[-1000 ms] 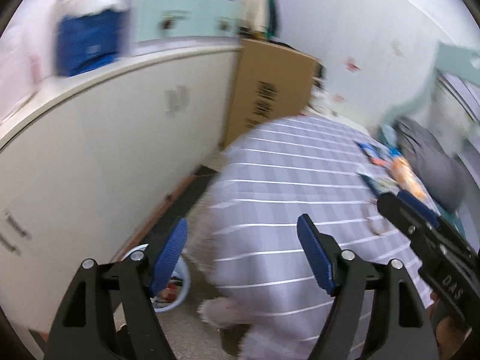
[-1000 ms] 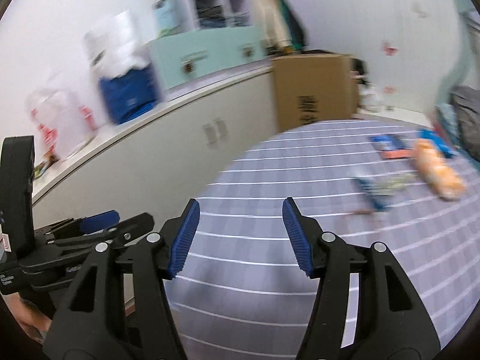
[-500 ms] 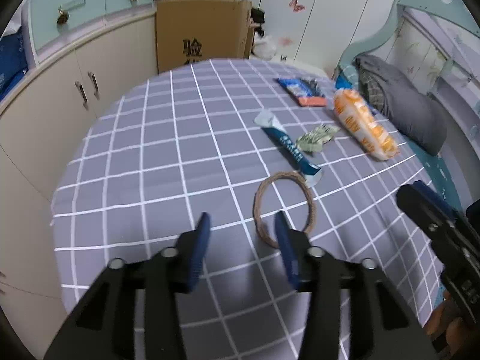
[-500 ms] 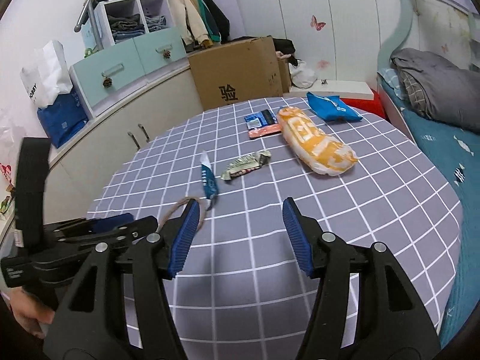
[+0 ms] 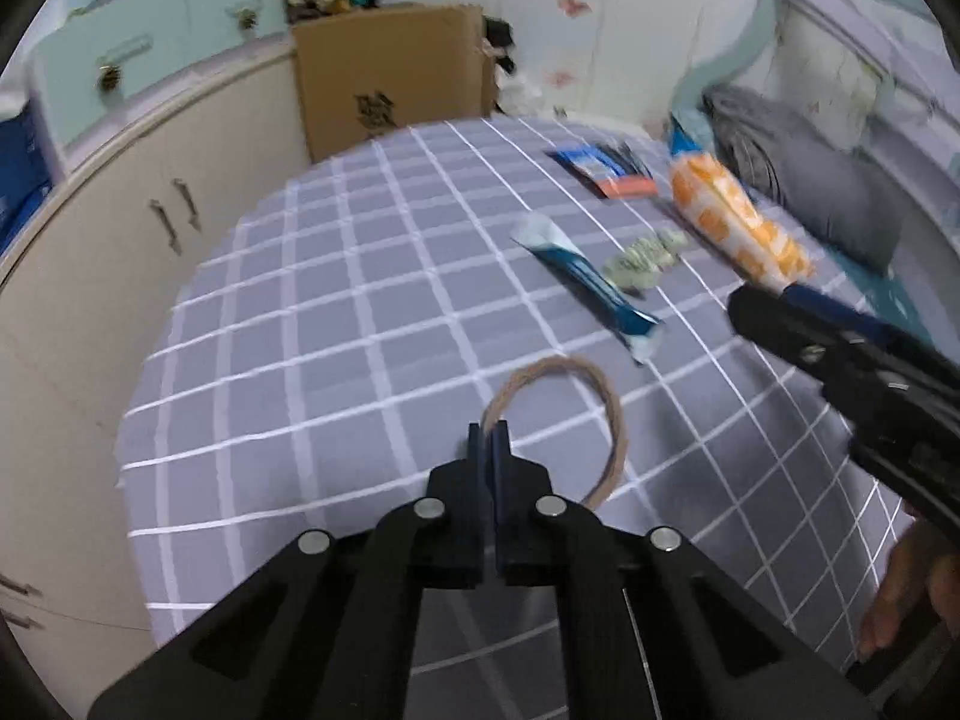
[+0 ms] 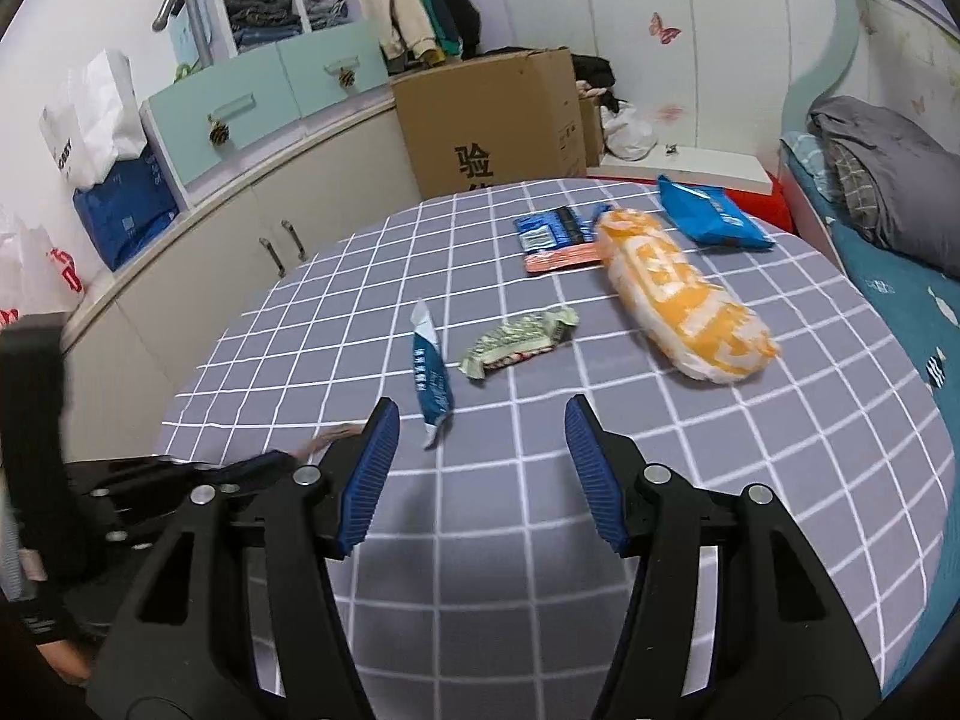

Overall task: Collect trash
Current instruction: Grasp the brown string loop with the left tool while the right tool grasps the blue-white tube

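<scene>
Left hand-held gripper now clamped on twine loop, right hand-held gripper wide apart, holding nothing

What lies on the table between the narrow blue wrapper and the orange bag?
A crumpled green wrapper lies between the blue wrapper and the orange bag; the right wrist view shows it best.

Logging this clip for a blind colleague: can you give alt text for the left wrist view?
The left gripper is shut on a brown twine loop lying on a round table with a grey checked cloth. Beyond lie a blue wrapper, a crumpled green wrapper, an orange snack bag and a blue-and-red packet; the right gripper enters from the right.
</scene>
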### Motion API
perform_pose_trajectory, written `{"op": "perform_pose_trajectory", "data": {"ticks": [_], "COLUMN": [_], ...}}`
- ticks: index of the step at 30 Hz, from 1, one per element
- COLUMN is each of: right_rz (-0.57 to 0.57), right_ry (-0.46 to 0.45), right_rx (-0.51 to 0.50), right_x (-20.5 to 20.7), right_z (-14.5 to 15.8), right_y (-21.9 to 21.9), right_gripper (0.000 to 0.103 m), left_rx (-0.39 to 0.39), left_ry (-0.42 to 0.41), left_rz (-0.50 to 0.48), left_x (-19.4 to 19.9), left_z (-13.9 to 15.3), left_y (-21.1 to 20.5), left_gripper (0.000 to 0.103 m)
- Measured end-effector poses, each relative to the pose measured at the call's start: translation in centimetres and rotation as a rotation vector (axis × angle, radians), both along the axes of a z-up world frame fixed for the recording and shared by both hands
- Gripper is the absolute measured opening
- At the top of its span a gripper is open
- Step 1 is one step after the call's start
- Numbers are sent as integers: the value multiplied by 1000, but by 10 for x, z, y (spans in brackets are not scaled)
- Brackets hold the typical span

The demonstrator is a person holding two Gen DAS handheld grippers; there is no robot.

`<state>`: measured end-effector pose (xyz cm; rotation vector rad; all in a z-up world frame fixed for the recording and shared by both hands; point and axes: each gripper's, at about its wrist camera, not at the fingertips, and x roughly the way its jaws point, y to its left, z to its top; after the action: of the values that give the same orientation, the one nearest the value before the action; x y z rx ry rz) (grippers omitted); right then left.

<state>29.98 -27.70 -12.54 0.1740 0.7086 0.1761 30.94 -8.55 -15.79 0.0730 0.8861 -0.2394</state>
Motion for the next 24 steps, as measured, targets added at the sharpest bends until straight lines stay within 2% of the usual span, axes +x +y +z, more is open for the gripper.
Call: {"op": "perform_pose_trajectory", "data": {"ticks": [5,9,12,14,15,16,17,20,24], "right_rz": [39,37,45,44,44,40,39,47,86], "right_ry": [50,98,120,140,151,140,140,118,37], "right_rx": [-64,-127,-142,-166,-181,-196,-207,-218,-199], "right_x": [25,44,52,57,60,58,58,51,27], "right_z": [-8,-17,-22,-26,-28,-27,-27,-24,-7], "right_y": [26,42,50,56,58,61,62,69,87], "right_gripper": [57,52,44,32,32,18,15,14,14], "left_rx": [-22,-15,-24,-27,-28,-33,-38,-62,-77], "left_ry": [-56,-87,-107,-119,-125,-130,-135,-154,-195], "left_rz": [103,170,206,218,225,227,229,236,257], "left_x": [-1,-2,-7,-11,-14,-14,-17,-28,-46], "left_z": [14,21,25,26,27,28,28,29,30], "left_y": [39,68,90,96,101,105,108,120,141], "left_gripper": [2,2,2,2,2,2,2,2,2]}}
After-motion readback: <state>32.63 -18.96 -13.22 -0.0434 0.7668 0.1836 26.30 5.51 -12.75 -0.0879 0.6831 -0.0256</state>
